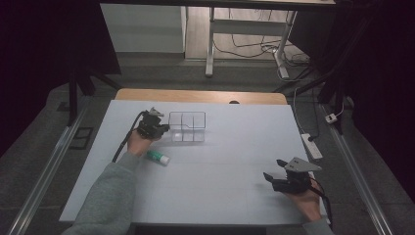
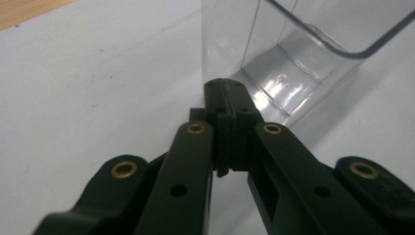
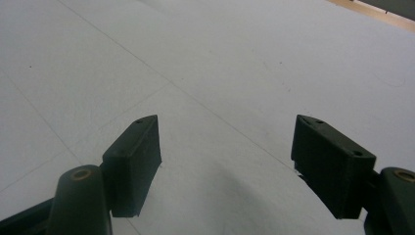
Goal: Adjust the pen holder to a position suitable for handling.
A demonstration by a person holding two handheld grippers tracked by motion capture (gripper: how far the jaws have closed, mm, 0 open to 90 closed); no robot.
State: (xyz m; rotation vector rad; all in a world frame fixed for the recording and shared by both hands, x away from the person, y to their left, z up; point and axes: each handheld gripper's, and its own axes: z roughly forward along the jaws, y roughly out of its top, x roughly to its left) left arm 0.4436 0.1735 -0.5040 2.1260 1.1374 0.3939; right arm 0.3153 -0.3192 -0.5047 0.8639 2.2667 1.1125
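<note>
1. We see the left gripper (image 2: 226,95) with its jaws pressed together at the near corner of a clear plastic divided organiser box (image 1: 187,127). In the left gripper view they appear to pinch the thin transparent wall, though the wall is hard to trace between the pads, so we call this a likely grasp.
2. We judge the grip is taken at the rim so that the light box can be dragged or steadied without tipping.
3. The right gripper (image 1: 275,175) rests low over the bare white table (image 1: 220,166), well apart from the box, its jaws spread wide with nothing between them; it seems parked, waiting.
4. Just behind the left gripper, by the person's wrist, lies a glue stick (image 1: 157,156) with a green label.
5. Nothing lies between the two grippers. The box compartments look empty.
</note>
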